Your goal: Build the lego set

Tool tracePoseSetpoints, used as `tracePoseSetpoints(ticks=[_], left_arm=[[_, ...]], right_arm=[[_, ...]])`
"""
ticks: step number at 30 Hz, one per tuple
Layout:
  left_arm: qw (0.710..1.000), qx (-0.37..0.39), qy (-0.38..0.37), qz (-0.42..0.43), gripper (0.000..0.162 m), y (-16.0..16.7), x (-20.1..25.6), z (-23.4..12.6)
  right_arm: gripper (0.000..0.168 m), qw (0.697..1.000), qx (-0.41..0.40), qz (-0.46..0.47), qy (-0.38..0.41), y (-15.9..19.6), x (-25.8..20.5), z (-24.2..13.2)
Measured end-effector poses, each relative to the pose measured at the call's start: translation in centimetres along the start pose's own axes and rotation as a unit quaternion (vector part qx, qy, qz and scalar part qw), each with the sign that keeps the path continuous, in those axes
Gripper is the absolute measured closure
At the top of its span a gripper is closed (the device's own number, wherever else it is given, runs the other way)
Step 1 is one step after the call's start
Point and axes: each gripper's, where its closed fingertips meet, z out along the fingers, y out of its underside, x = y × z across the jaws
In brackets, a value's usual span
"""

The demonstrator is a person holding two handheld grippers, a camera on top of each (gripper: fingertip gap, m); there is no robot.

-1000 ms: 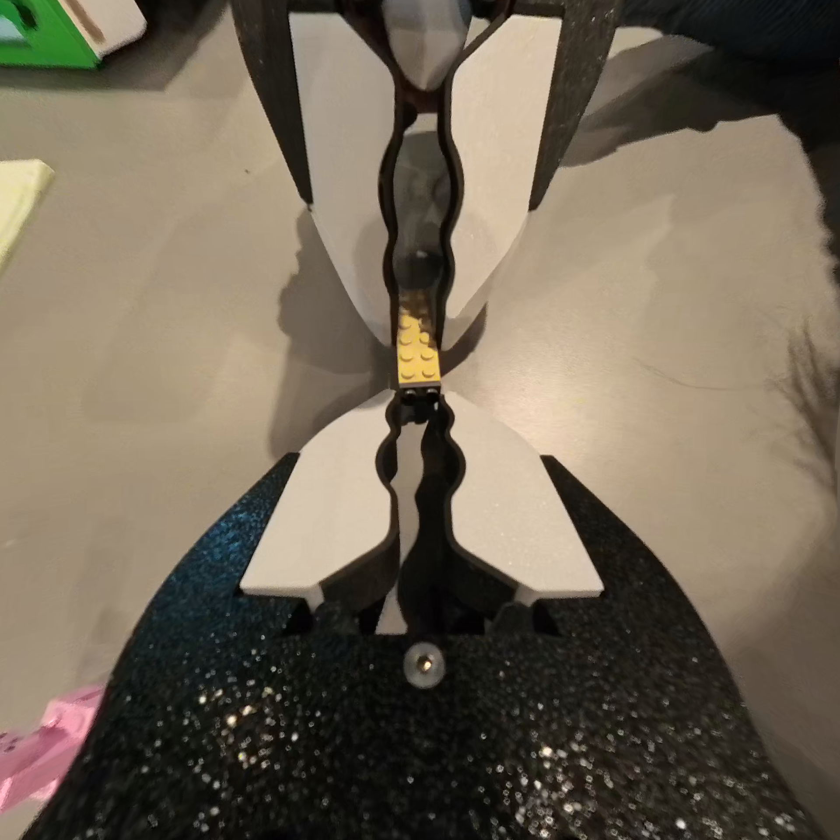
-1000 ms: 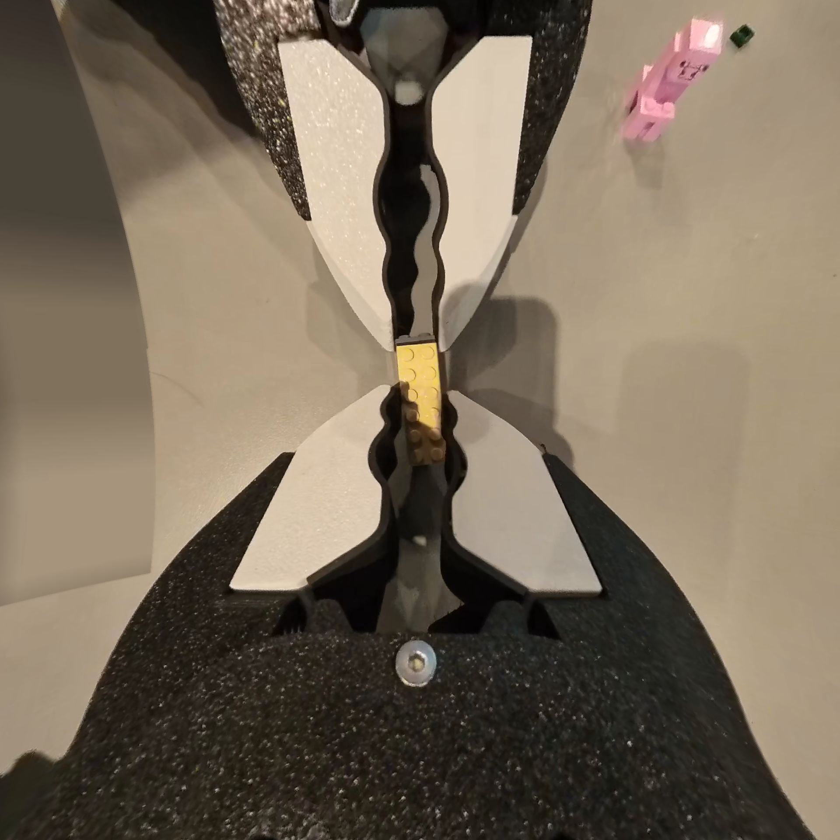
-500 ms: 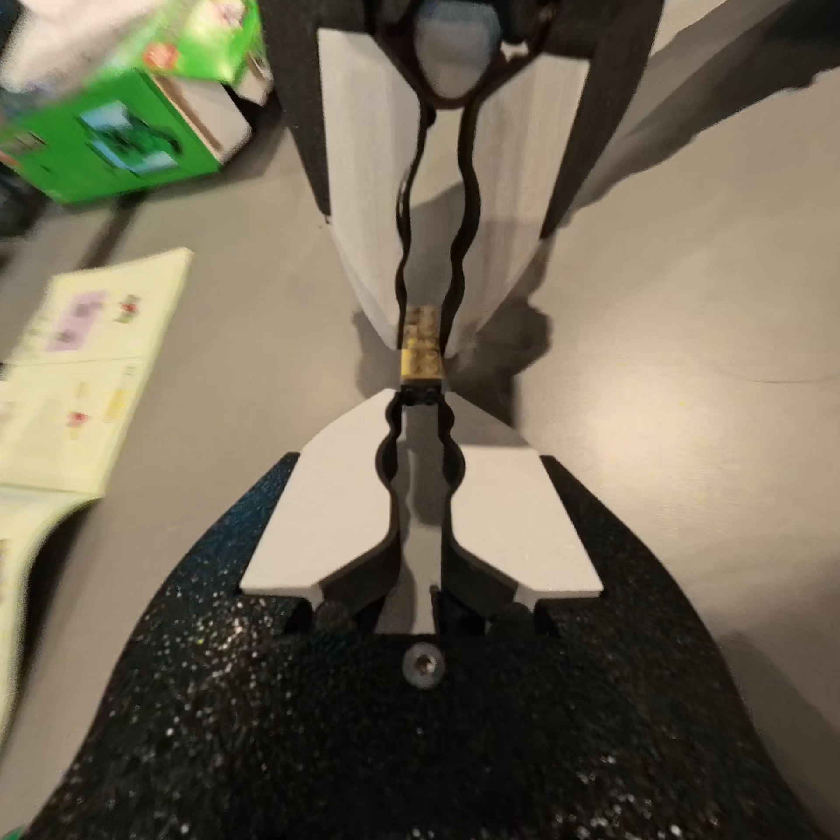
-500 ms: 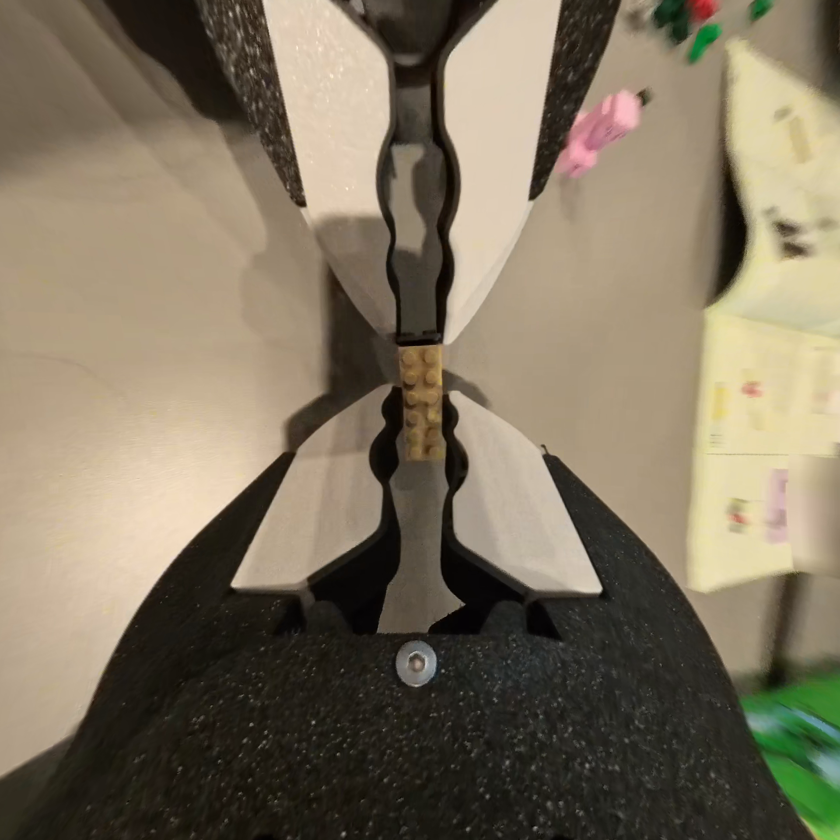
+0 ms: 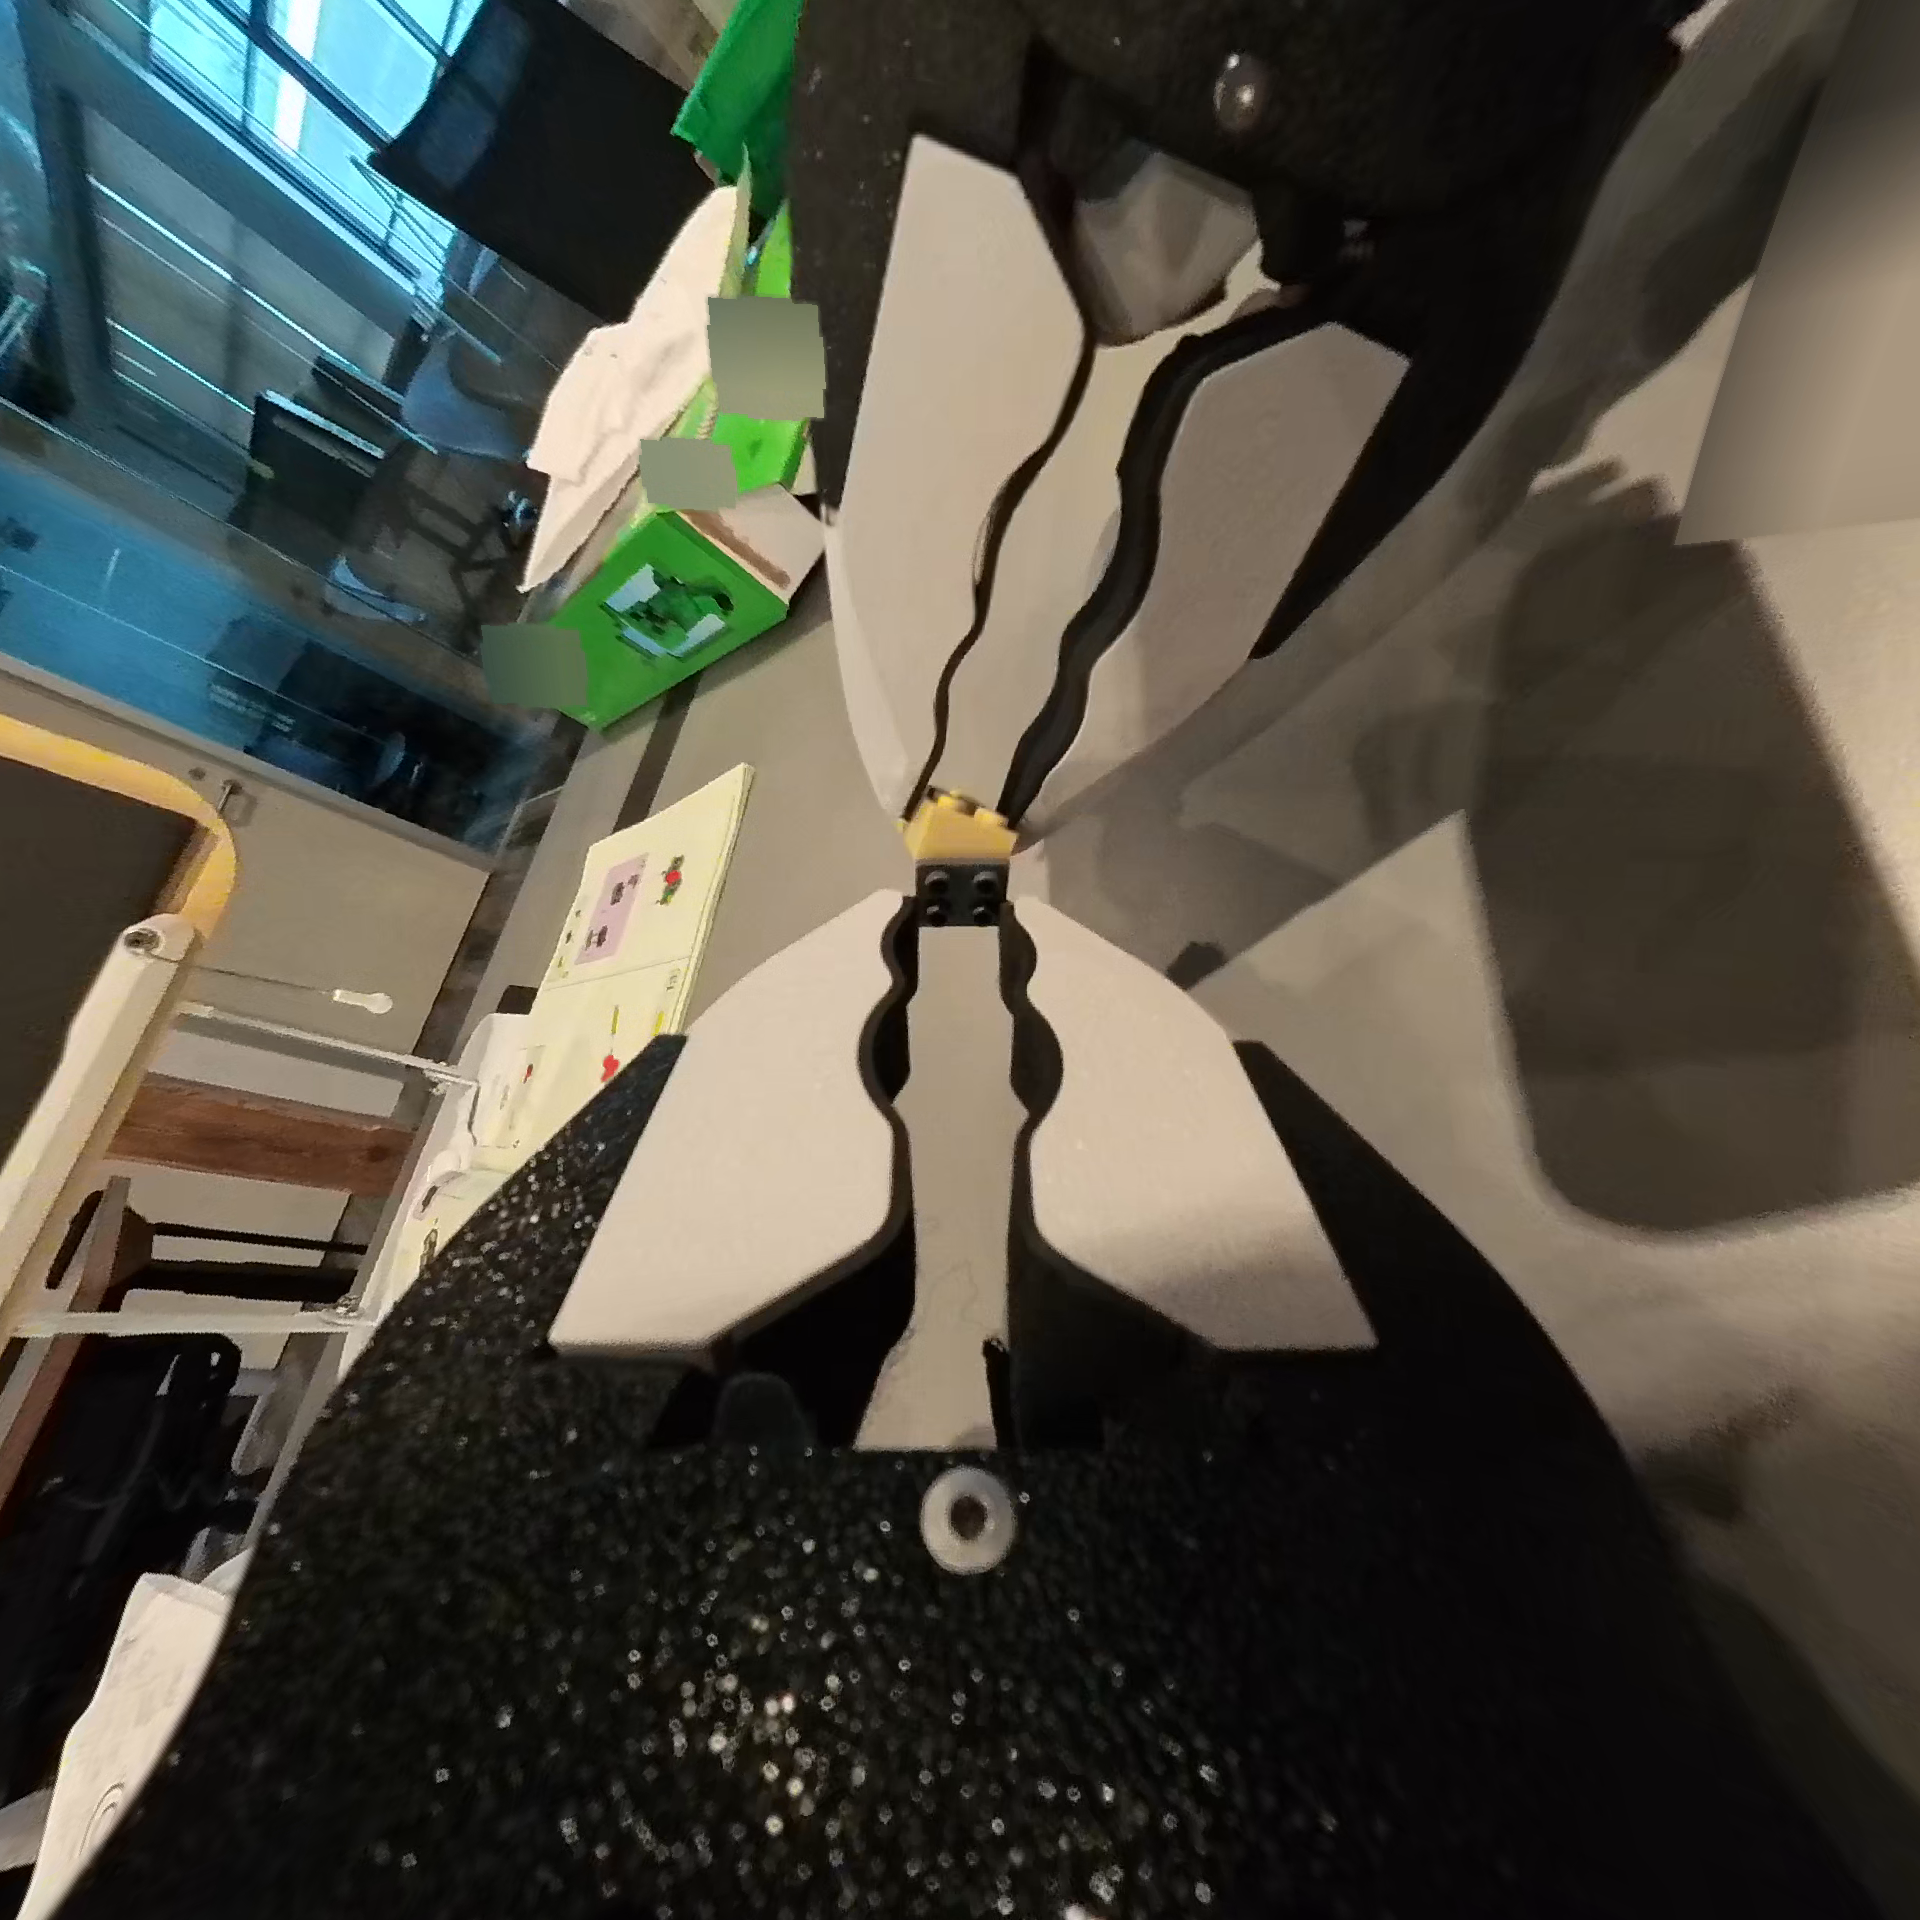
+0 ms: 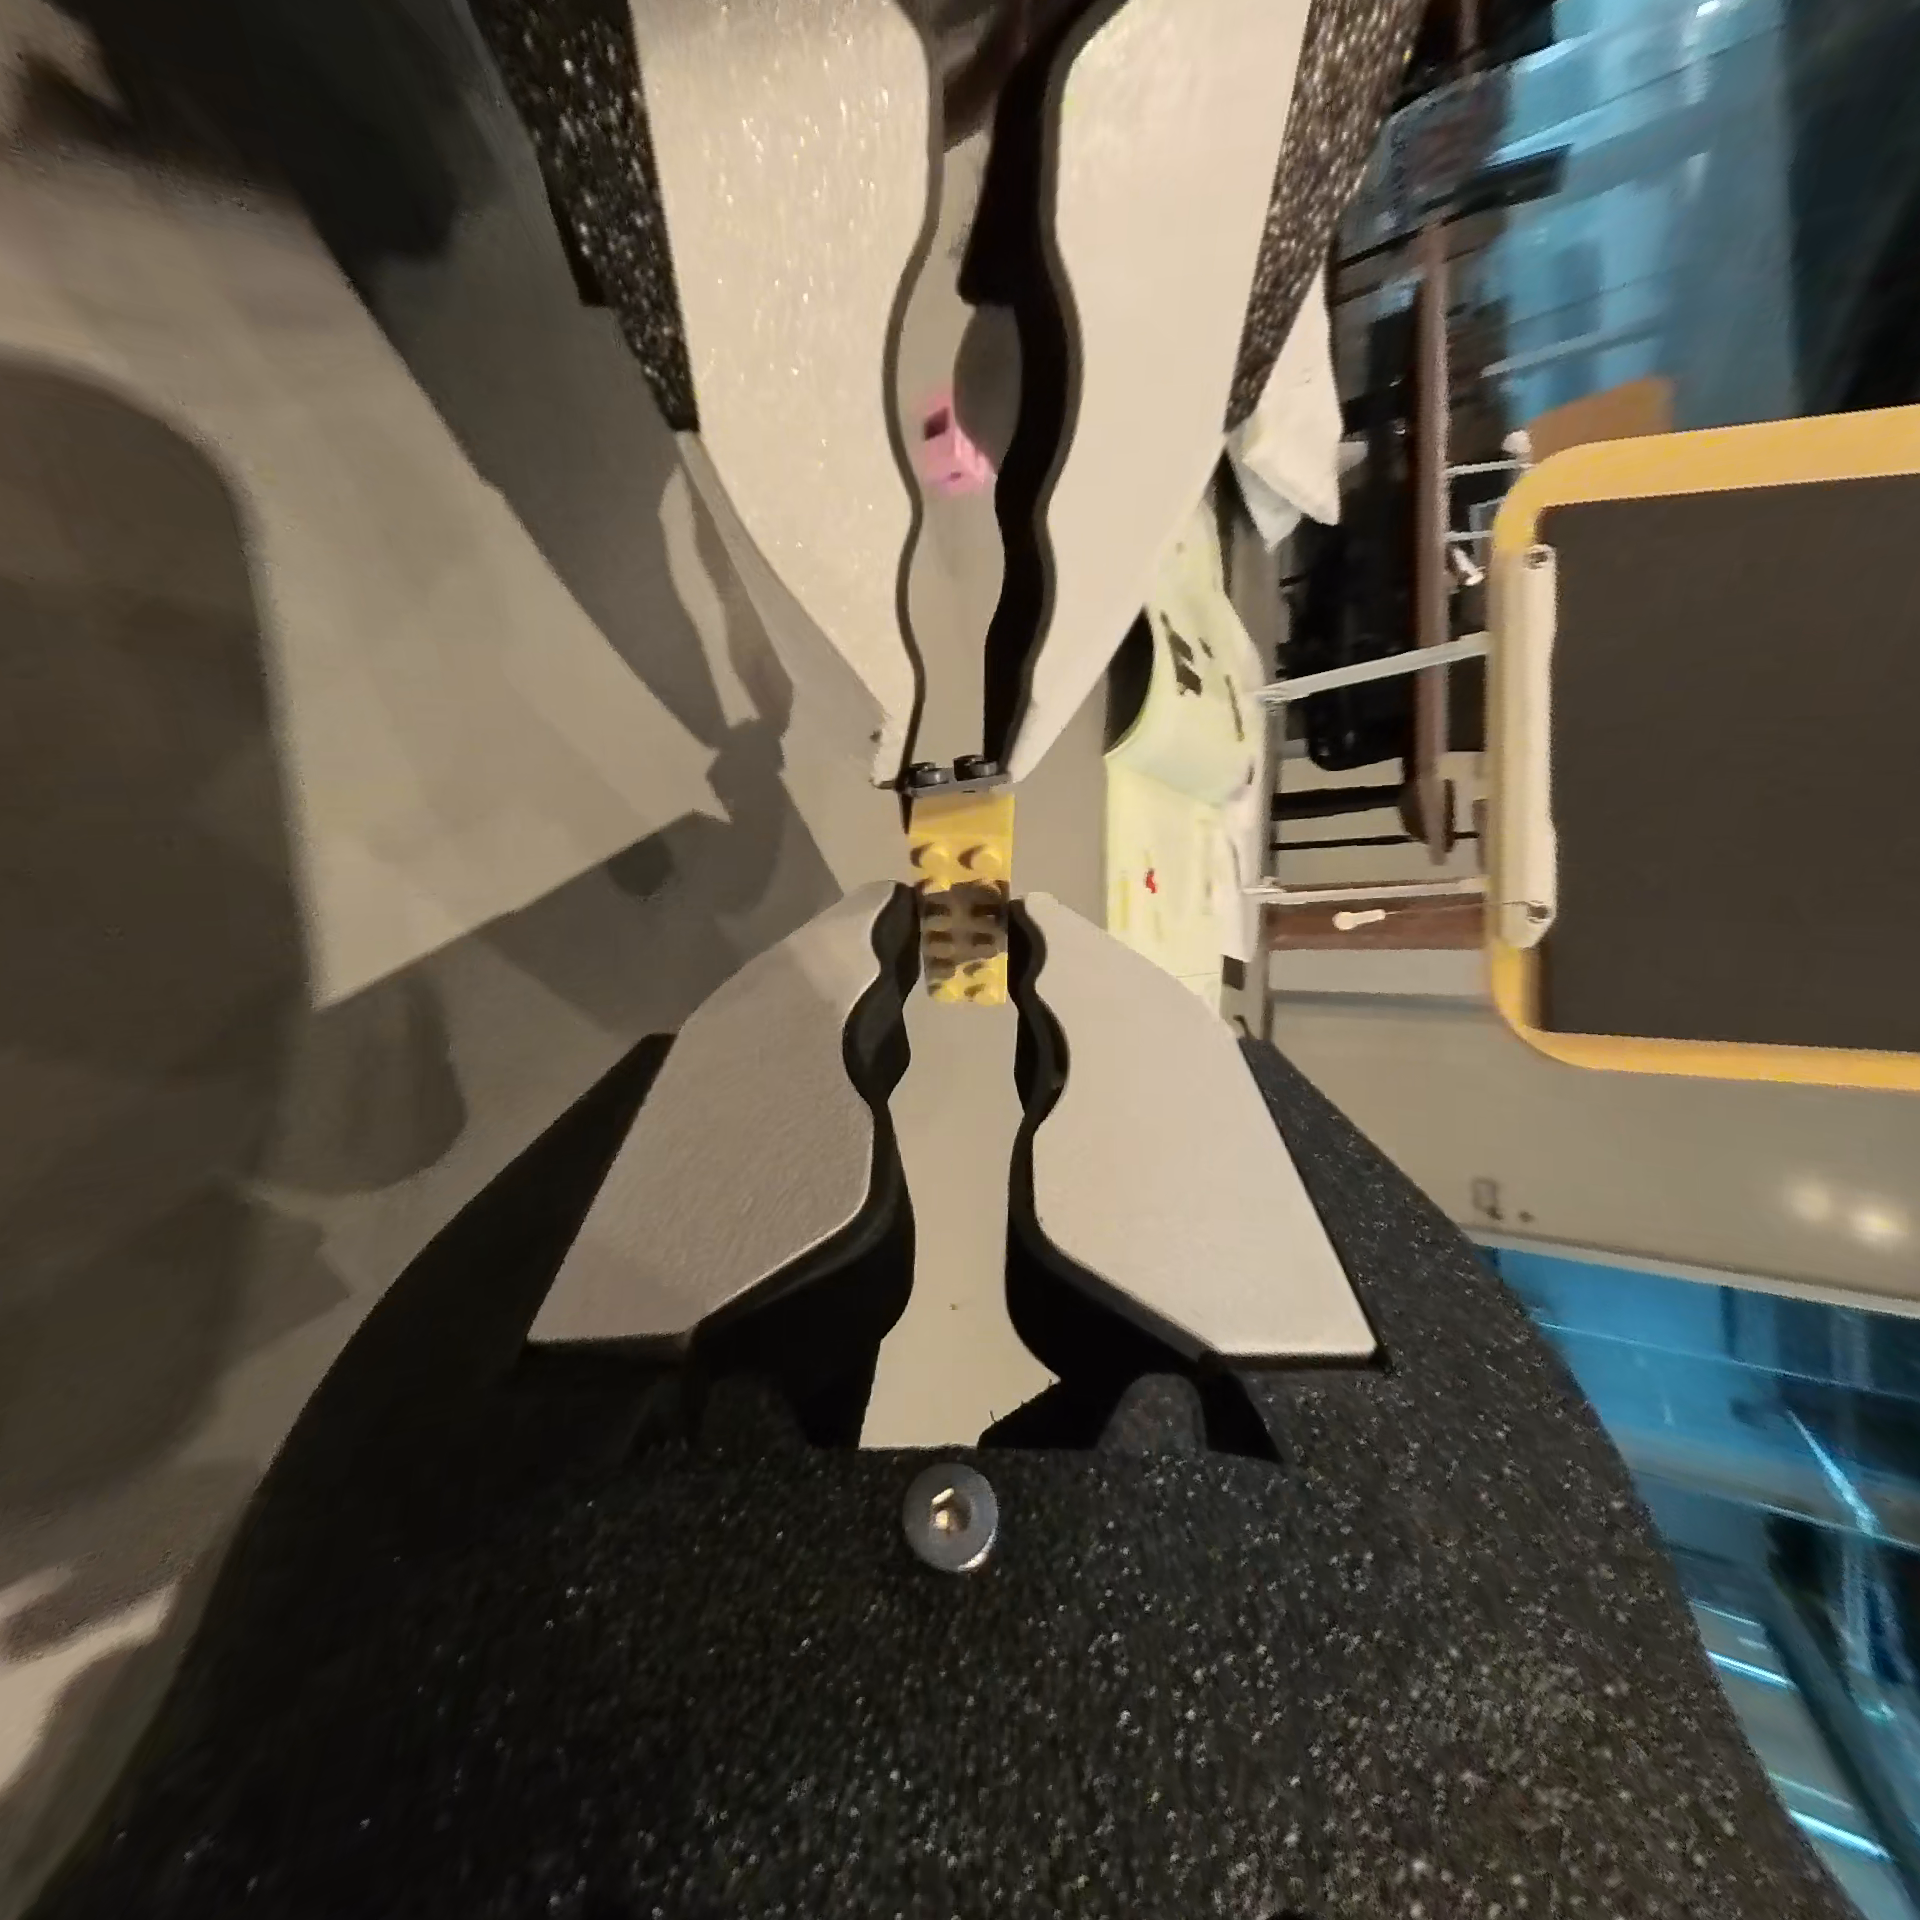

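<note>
Small black plate pinched at the tip of the left gripper, studs toward that camera, pressed against the end of a yellow plate clamped lengthwise in the right gripper. Both pieces held up in the air between the two tools, tip to tip, well clear of the grey table. In the right wrist view, black plate seen edge-on at the far end of the yellow one, touching it; seated fully or only resting there, cannot tell. In the left wrist view, only the near end of the yellow plate showing beyond the black one, the rest hidden inside the opposing fingers. Both grippers closed tight on their pieces, no gap beside either. Step in hand, by the look of it: joining black plate to yellow plate, early in the build. Next move likely a firm, straight squeeze of the two tools toward each other, studs lined up square, no twist, then a release from one side only. Risk: a skewed press popping the small plate out of the grip. Farther off, an open instruction booklet on the table, a green box behind it, a pink piece glimpsed between the far fingers.
</note>
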Motion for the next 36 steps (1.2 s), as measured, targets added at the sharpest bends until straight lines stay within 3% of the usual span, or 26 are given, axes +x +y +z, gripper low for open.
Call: tracePoseSetpoints(ticks=[4, 9, 16, 20, 23, 25, 29, 36], left_arm=[[1.000, -0.007, 0.005, 0.003, 0.148, 0.3, 0.3, 0.2], [0.997, -0.076, 0.005, 0.034, 0.148, 1.3, 1.0, 1.0], [0.996, -0.084, 0.014, -0.022, 0.148, 1.7, 0.9, 1.2], [0.996, -0.066, 0.025, -0.062, 0.148, 1.7, 0.6, 1.0], [0.988, -0.034, 0.062, -0.138, 0.148, 1.2, 0.5, 0.7], [0.980, -0.016, 0.077, -0.183, 0.148, 1.0, -0.1, 0.3], [0.959, 0.013, 0.116, -0.260, 0.148, 0.7, -0.5, -0.1], [0.933, 0.036, 0.141, -0.329, 0.148, 0.3, -1.4, -0.7]], right_arm=[[0.152, 1.000, -0.010, -0.004, -0.003, 0.1, -0.4, 0.4], [0.152, 0.995, -0.088, -0.049, 0.007, 0.9, -0.8, 1.3], [0.152, 0.995, -0.099, -0.018, -0.013, 1.2, -0.8, 1.4], [0.152, 0.990, -0.051, 0.076, -0.105, 1.4, -1.6, 1.0], [0.152, 0.947, -0.044, 0.221, -0.228, 2.1, -2.6, 0.3], [0.152, 0.921, -0.036, 0.283, -0.264, 2.4, -2.2, -0.2], [0.152, 0.898, -0.099, 0.276, -0.327, 3.8, -3.3, -0.7], [0.152, 0.892, -0.142, 0.221, -0.367, 3.6, -4.6, 0.1]])
